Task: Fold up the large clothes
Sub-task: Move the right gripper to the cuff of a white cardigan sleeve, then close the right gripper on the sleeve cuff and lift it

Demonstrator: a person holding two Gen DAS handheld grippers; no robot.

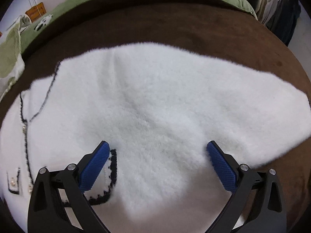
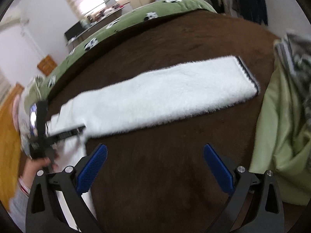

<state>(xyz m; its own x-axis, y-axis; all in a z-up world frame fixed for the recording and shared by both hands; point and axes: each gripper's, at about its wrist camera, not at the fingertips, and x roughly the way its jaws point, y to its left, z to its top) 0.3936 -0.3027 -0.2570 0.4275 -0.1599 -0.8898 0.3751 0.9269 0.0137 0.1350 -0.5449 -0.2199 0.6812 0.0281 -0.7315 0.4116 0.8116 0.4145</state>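
While both tongs stood spread and empty, these notes were taken.

Garment: a white fluffy cardigan point(image 1: 147, 104) with black trim lay flat on the brown blanket point(image 1: 175, 23) of the bed; its front edge and small buttons showed at the left of the left wrist view.

Sleeve: one long sleeve point(image 2: 165, 93) stretched out sideways across the blanket, the black-edged cuff point(image 2: 247, 73) at its far end.

Left tongs point(image 1: 157, 145): blue pads wide apart, nothing between them, hovering low over the body of the cardigan; a black-trimmed edge lay just beside the left pad.

Right tongs point(image 2: 155, 148): spread likewise, holding nothing, over bare blanket, the sleeve lying ahead of them.

Hand point(image 2: 38, 167): the person's left hand gripped the other tool's handle at the left of the right wrist view; blurred.

Step, as judged: early, garment laid out, sleeve not yet folded in.

Next move, as judged: right tongs would need to reach forward to the sleeve near its cuff, pinch the thick pile, and carry it over the body while the left tongs steadied the cloth.

Surroundings: green panda-print bedding point(image 2: 155, 13) beyond the blanket.
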